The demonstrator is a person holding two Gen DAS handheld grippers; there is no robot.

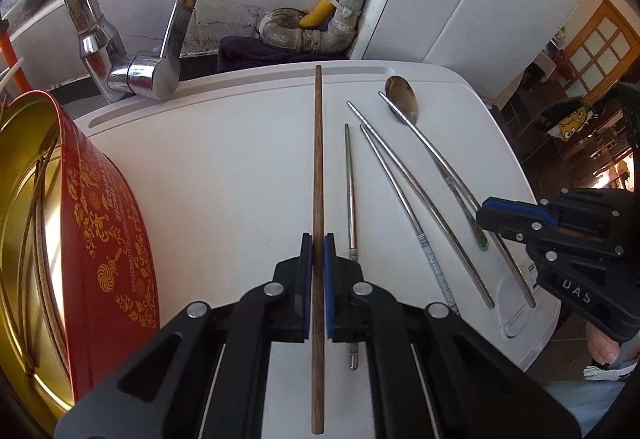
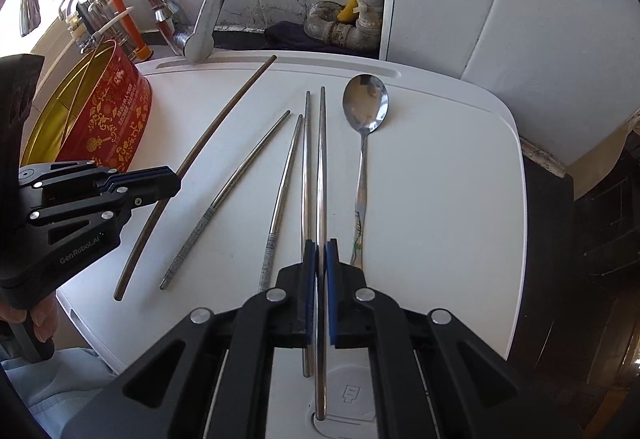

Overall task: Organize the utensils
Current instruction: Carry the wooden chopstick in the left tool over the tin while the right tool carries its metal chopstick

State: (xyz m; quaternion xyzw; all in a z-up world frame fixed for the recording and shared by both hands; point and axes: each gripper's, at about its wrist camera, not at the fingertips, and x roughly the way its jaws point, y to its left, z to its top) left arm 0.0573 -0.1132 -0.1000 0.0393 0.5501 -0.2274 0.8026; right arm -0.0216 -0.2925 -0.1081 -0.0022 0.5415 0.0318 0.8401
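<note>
My left gripper (image 1: 318, 239) is shut on a brown wooden chopstick (image 1: 318, 159) that runs straight ahead over the white board (image 1: 200, 167). It also shows in the right wrist view (image 2: 208, 143), with the left gripper (image 2: 176, 181) at the left. My right gripper (image 2: 321, 245) is shut on a steel chopstick (image 2: 321, 167). A second steel chopstick (image 2: 306, 175) lies just left of it. Two patterned-handle steel chopsticks (image 2: 280, 195) (image 2: 232, 191) and a steel spoon (image 2: 365, 107) lie on the board. The right gripper (image 1: 486, 217) shows at the right of the left wrist view.
A red and gold tin (image 1: 104, 231) (image 2: 108, 111) stands open at the board's left edge. A chrome tap (image 1: 140, 75) (image 2: 200, 35) rises behind the board. Pipes (image 1: 320, 35) and a dark cloth (image 1: 256, 53) are at the back wall. The board's right edge drops to a dark floor.
</note>
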